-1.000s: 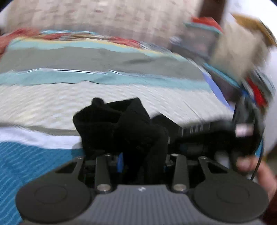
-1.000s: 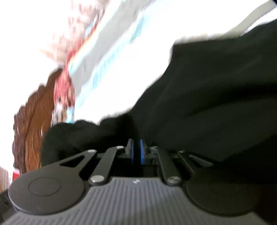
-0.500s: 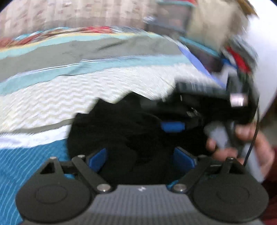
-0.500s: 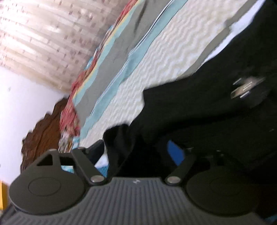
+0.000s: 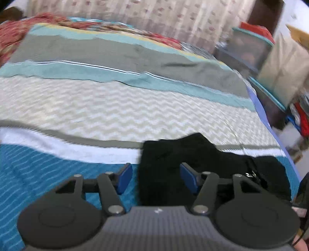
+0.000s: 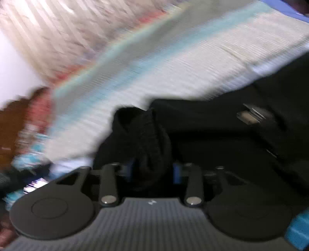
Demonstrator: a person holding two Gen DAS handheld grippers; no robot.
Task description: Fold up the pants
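Between the blue pads of the left gripper (image 5: 156, 176) sits the near left edge of the black pants (image 5: 193, 166); the jaws have just been closing yet stand apart, the left pad clear over blue bedspread (image 5: 58, 166). At the right gripper (image 6: 153, 171) a bunched black fold rises between jaws that have also been narrowing; blur hides whether they press it. Beyond, the pants spread rightward across the striped cover.

A home bedroom: bed (image 5: 135, 108) under a striped, zigzag-patterned bedspread (image 5: 119, 63), patterned curtain (image 5: 154, 17) behind, cluttered shelves (image 5: 256, 50) alongside, carved wooden headboard (image 6: 11, 123).
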